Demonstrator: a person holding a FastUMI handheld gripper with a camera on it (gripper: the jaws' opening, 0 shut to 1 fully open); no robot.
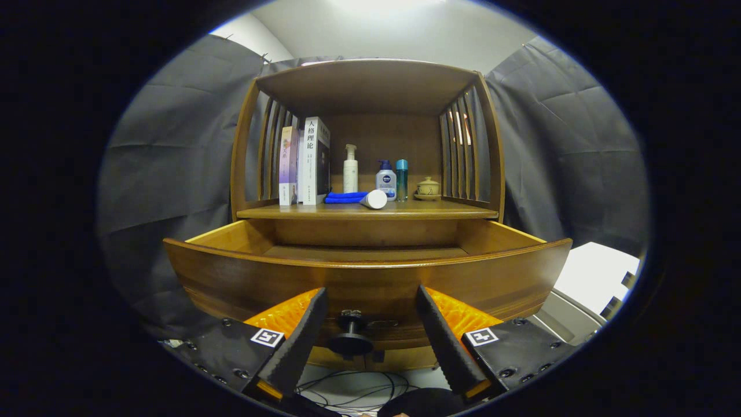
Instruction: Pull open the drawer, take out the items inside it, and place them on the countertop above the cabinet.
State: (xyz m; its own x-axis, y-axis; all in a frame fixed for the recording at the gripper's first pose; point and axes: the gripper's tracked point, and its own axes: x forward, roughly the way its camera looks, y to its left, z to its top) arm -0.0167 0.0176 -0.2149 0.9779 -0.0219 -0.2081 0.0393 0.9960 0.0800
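Drawer pulled out, jaws spread at the knob

Okay, your jaws stand wide apart and grip nothing. The fingers sit either side of the drawer's knob; the knob is in the gap between them, nearer your left finger, and neither finger touches it as far as you can see.

The drawer is pulled well out of the cabinet, its curved front panel just ahead of the fingertips. You see the back wall and a strip of the drawer's floor over the front edge; whether anything lies deeper in the drawer you cannot tell, the front panel hides it.

On the surface above the drawer, left to right: two upright books against the slatted left side, a folded blue cloth lying flat, a white tube on its side touching the cloth's right end. Behind those stand a white pump bottle, a blue-capped bottle, a slim teal bottle, and a small lidded pot on a saucer near the slatted right side.

Cables lie on the floor below the drawer, under your fingers.
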